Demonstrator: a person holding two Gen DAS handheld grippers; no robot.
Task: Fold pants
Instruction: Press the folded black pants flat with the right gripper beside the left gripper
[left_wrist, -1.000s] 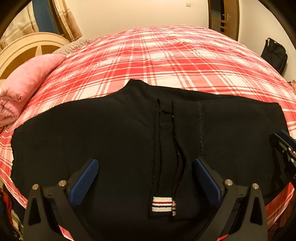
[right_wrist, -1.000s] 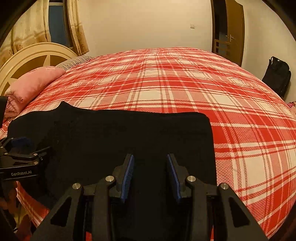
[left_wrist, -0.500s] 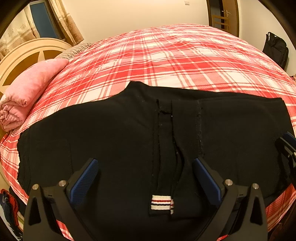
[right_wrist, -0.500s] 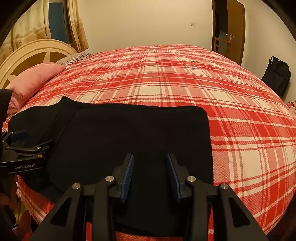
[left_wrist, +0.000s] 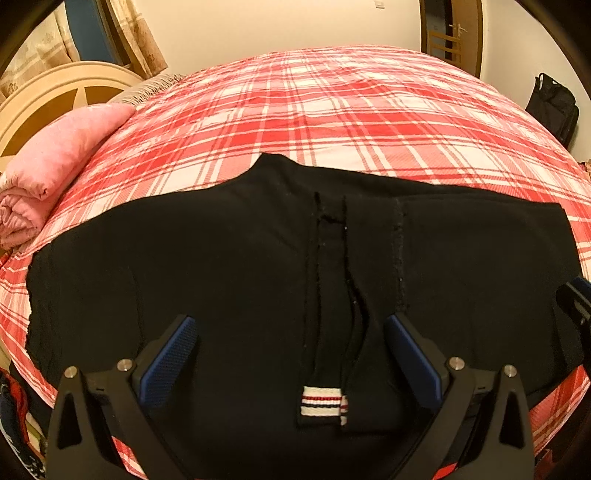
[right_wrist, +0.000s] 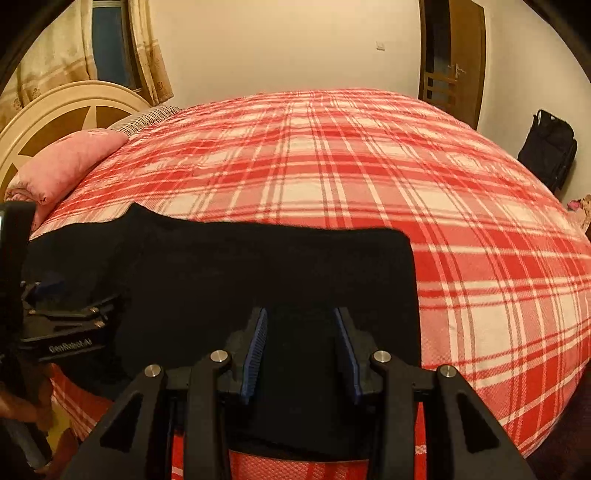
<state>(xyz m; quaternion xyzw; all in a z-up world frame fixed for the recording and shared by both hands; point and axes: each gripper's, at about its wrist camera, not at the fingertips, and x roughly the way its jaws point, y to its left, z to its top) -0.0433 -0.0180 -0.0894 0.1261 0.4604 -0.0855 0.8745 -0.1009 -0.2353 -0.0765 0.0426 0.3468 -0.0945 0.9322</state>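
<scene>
Black pants (left_wrist: 221, 266) lie flat across the near edge of the bed, with a striped white, red and navy tab (left_wrist: 320, 405) at the near hem. They also show in the right wrist view (right_wrist: 258, 273). My left gripper (left_wrist: 291, 332) is wide open above the pants' near middle, holding nothing. My right gripper (right_wrist: 301, 332) is partly open over the pants' right end, with nothing between its pads. The left gripper's body (right_wrist: 62, 332) shows at the left of the right wrist view.
A red and white plaid bedspread (left_wrist: 351, 110) covers the bed. A folded pink blanket (left_wrist: 48, 166) lies at the far left by a cream headboard (left_wrist: 62, 85). A black bag (right_wrist: 550, 147) stands by the right wall. A wooden door (right_wrist: 458, 55) is behind the bed.
Both grippers have drawn back and up a little, so more of the bed and the room shows. Their jaw openings have not changed. The pants have not moved.
</scene>
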